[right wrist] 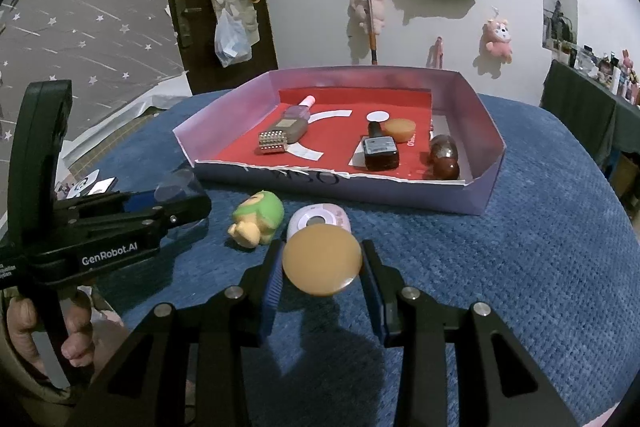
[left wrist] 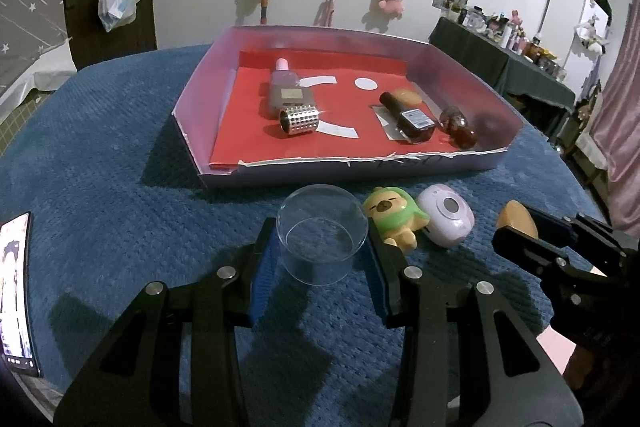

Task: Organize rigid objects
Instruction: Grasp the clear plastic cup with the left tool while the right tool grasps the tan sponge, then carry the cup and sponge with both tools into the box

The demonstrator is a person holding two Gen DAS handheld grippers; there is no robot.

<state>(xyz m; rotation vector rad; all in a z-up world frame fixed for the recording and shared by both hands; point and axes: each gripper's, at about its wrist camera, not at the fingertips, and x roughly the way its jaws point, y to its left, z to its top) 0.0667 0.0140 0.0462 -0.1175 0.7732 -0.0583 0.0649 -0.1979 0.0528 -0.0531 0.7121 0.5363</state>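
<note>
A blue textured cloth covers the table, and a shallow lilac box with a red floor sits on it — bottles and a studded metal roller lie inside. In front lie a capybara toy and a small lilac camera. The left gripper clamps a clear plastic cup; the right gripper pinches an amber disc — both held above the cloth.
</note>
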